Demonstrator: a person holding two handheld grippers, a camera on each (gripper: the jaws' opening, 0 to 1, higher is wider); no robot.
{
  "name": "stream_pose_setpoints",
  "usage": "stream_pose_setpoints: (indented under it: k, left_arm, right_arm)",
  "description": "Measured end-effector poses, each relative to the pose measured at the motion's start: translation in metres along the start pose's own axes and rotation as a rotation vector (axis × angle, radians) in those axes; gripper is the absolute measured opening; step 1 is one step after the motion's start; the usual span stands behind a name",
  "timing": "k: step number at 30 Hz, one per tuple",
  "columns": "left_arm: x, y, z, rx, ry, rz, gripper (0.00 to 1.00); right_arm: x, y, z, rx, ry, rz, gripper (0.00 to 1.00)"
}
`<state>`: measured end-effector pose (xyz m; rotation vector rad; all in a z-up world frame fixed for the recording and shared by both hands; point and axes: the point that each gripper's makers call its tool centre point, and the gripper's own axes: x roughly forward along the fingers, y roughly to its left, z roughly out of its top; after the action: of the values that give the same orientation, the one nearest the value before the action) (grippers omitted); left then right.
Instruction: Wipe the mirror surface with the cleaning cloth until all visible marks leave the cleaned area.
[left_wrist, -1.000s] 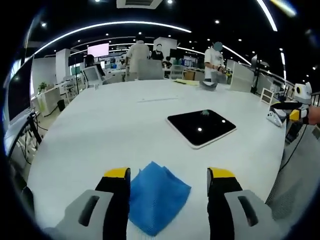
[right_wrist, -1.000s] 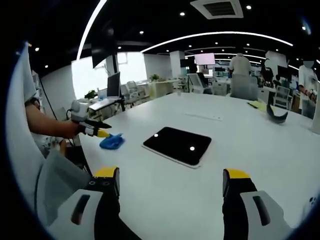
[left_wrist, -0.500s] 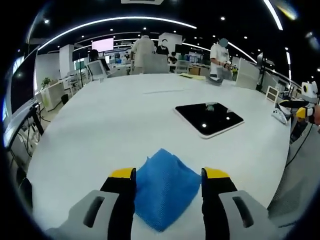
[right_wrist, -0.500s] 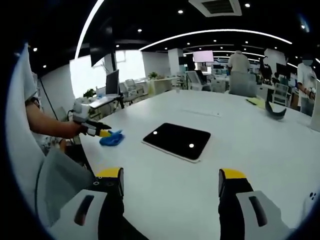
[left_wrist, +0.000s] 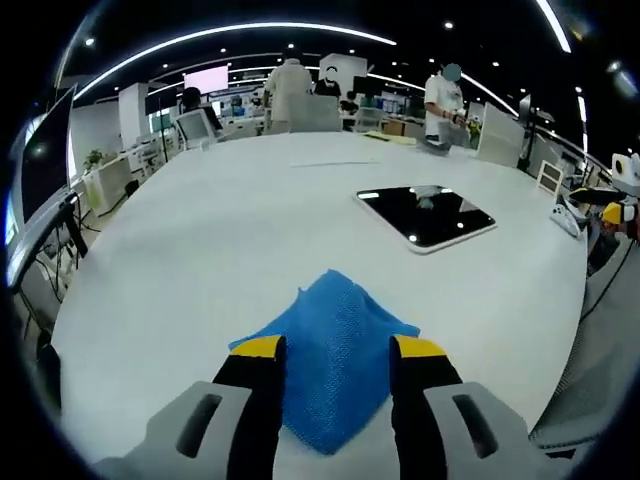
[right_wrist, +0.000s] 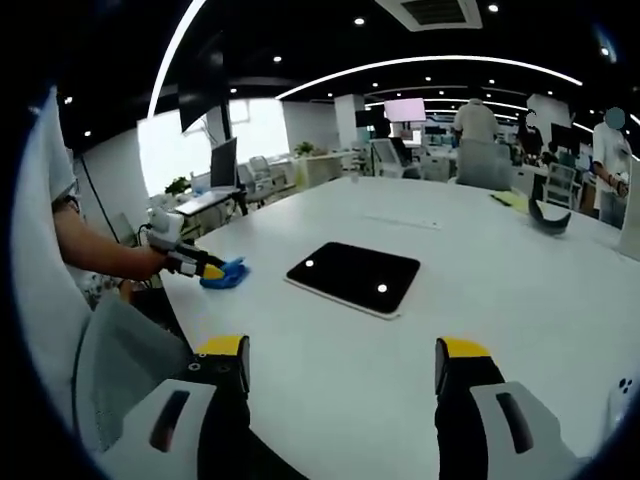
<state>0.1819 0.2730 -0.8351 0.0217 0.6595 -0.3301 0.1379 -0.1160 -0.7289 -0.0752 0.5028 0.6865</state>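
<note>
A blue cleaning cloth (left_wrist: 335, 345) lies bunched on the white table (left_wrist: 200, 230) between the jaws of my left gripper (left_wrist: 338, 350). The jaws are open but close against the cloth's sides. The mirror (left_wrist: 425, 215), a dark glossy slab with a white rim, lies flat further out to the right. In the right gripper view the mirror (right_wrist: 353, 277) is ahead at centre, and the left gripper (right_wrist: 203, 268) sits at the cloth (right_wrist: 228, 272) on the left. My right gripper (right_wrist: 342, 350) hovers open over bare table, holding nothing. It also shows at the edge (left_wrist: 612, 212) of the left gripper view.
A small white device (left_wrist: 563, 215) lies near the table's right edge. A dark curved object (right_wrist: 548, 225) and yellow paper (right_wrist: 515, 205) sit at the far end. Several people stand beyond the table among desks and monitors. A person's sleeve (right_wrist: 60, 330) is at the left.
The left gripper's jaws have drawn closer together around the blue cloth, which looks more bunched. The left camera has come in lower over it. The right gripper has barely moved.
</note>
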Motion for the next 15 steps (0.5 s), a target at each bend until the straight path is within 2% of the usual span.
stream_pose_setpoints:
  k: [4, 5, 6, 15]
  left_arm:
    - [0.0037, 0.0017, -0.0097, -0.015, 0.02, 0.007, 0.4]
    - [0.0047, 0.0025, -0.0083, 0.021, -0.001, 0.011, 0.4]
    - [0.004, 0.0027, -0.0098, 0.033, 0.004, 0.018, 0.39]
    - [0.0035, 0.0019, -0.0094, 0.056, -0.005, 0.027, 0.39]
  right_arm:
    - [-0.0007, -0.0008, -0.0004, 0.002, 0.0, -0.002, 0.74]
    - [-0.0009, -0.001, -0.0007, 0.002, 0.002, -0.002, 0.74]
    - [-0.0011, -0.0009, -0.0006, 0.002, 0.002, -0.002, 0.74]
    - [-0.0018, -0.0013, -0.0001, -0.001, 0.002, -0.001, 0.74]
